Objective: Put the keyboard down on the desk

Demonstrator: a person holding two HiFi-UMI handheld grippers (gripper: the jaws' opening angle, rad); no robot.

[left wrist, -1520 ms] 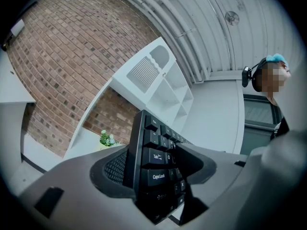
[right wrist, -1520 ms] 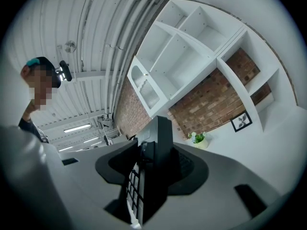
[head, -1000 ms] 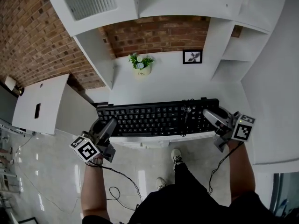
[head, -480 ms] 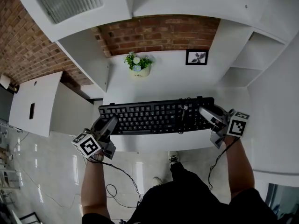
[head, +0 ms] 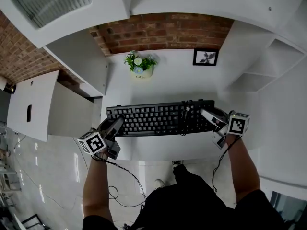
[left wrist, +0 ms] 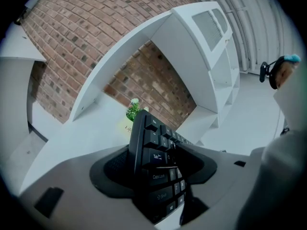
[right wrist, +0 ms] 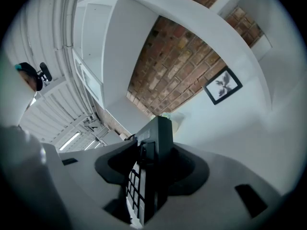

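Keyboard (head: 160,119) coming down, clamped at both ends: left claw (head: 114,126) grasping its left end, right claw (head: 207,115) its right. It's further in over the white surface (head: 168,80) than a second ago. Nearly landed, release probably next.

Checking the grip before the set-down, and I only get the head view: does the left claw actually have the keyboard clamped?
Observer: Yes. The left gripper view shows the left claw shut on the keyboard at its Tab and Caps Lock end, with a pad against each face.
Operator: And the right one?
Observer: The right gripper view shows the right claw clamped on the opposite end the same way, with the keys facing that view's left.
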